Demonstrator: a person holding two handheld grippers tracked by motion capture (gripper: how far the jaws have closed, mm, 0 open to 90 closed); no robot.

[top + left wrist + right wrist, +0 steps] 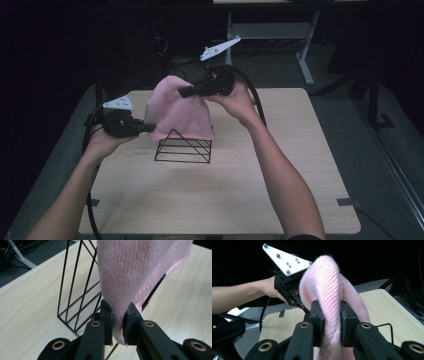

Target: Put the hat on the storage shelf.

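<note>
Now both forearms reach forward over the table (300, 165). Left gripper (147, 128) and right gripper (184, 92) each pinch the pink knit cloth (177, 112) tight above the wire rack (184, 149)

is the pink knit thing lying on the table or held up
Held up. The pink knit cloth is pinched by both tongs, the left tongs at its lower edge and the right tongs higher, and hangs over the black wire rack.

Left gripper (150, 127) and right gripper (183, 91) both clamped.
</note>
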